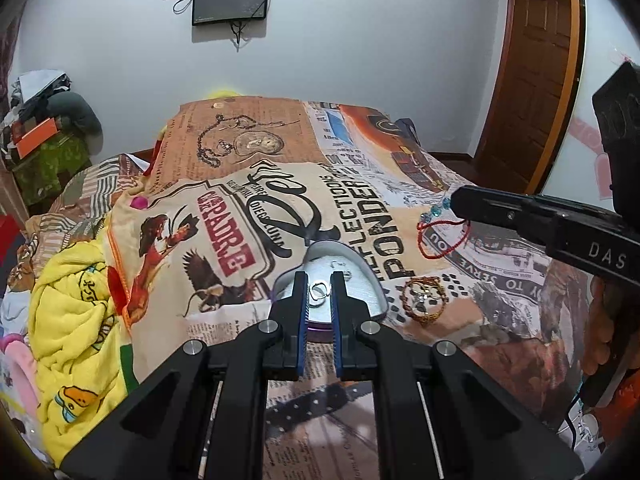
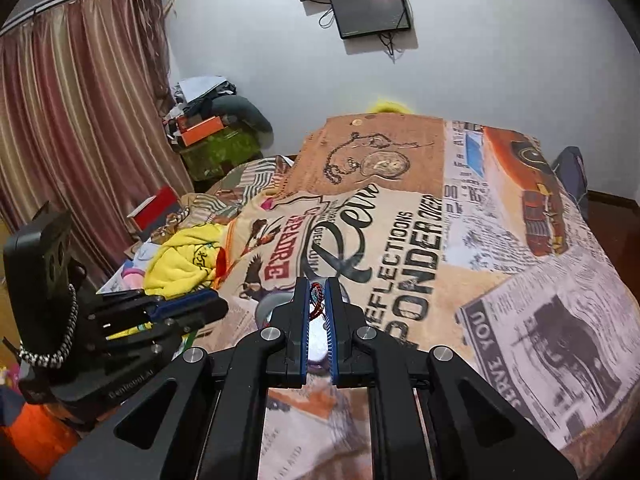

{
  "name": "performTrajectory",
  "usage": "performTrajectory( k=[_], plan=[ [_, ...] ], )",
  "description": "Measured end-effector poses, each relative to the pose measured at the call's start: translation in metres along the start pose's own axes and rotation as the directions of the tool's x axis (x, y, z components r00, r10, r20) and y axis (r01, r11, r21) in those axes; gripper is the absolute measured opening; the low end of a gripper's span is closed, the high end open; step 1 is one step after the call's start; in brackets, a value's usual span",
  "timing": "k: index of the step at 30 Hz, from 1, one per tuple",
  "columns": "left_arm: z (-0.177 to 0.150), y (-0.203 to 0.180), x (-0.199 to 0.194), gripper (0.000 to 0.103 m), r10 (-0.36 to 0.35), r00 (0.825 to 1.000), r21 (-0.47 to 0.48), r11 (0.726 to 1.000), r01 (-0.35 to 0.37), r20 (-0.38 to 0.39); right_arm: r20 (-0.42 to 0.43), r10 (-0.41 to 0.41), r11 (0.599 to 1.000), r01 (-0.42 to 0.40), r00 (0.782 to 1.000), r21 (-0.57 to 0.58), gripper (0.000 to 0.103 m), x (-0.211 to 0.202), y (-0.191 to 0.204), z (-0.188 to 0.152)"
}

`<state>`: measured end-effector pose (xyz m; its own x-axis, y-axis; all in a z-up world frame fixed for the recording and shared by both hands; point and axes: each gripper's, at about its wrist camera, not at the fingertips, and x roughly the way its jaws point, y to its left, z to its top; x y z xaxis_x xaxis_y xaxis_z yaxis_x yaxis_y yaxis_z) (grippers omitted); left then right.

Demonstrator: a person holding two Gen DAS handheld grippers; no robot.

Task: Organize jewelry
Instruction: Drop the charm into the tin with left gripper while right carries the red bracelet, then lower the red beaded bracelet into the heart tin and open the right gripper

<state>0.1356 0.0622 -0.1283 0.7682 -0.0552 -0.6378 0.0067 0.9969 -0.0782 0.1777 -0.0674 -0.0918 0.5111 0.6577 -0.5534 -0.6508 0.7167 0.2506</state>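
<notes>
Grippers both clamped above the bed (image 1: 500,208): left gripper (image 1: 320,288) pinches a silver ring (image 1: 319,290) over the heart-shaped tin (image 1: 360,280), right gripper (image 2: 318,296) holds a red beaded bracelet (image 1: 442,236).

Tin (image 1: 360,280) on bedspread (image 1: 400,168); bangle (image 1: 424,300) just right, seemingly apart.
</notes>
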Motion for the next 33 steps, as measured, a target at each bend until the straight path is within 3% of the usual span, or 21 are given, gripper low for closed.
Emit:
performTrajectory(
  k=[17, 33],
  plan=[
    [-0.007, 0.017, 0.061, 0.009, -0.03, 0.994, -0.005, 1.0, 0.03, -0.11, -0.135, 0.035, 0.999, -0.038, 0.99, -0.022, 0.007, 0.066, 0.005, -0.004],
    [-0.006, 0.02, 0.069, 0.009, -0.026, 0.991, 0.007, 1.0, 0.027, -0.13, -0.207, 0.036, 0.998, -0.047, 0.978, -0.051, 0.007, 0.098, 0.001, -0.007]
  ],
)
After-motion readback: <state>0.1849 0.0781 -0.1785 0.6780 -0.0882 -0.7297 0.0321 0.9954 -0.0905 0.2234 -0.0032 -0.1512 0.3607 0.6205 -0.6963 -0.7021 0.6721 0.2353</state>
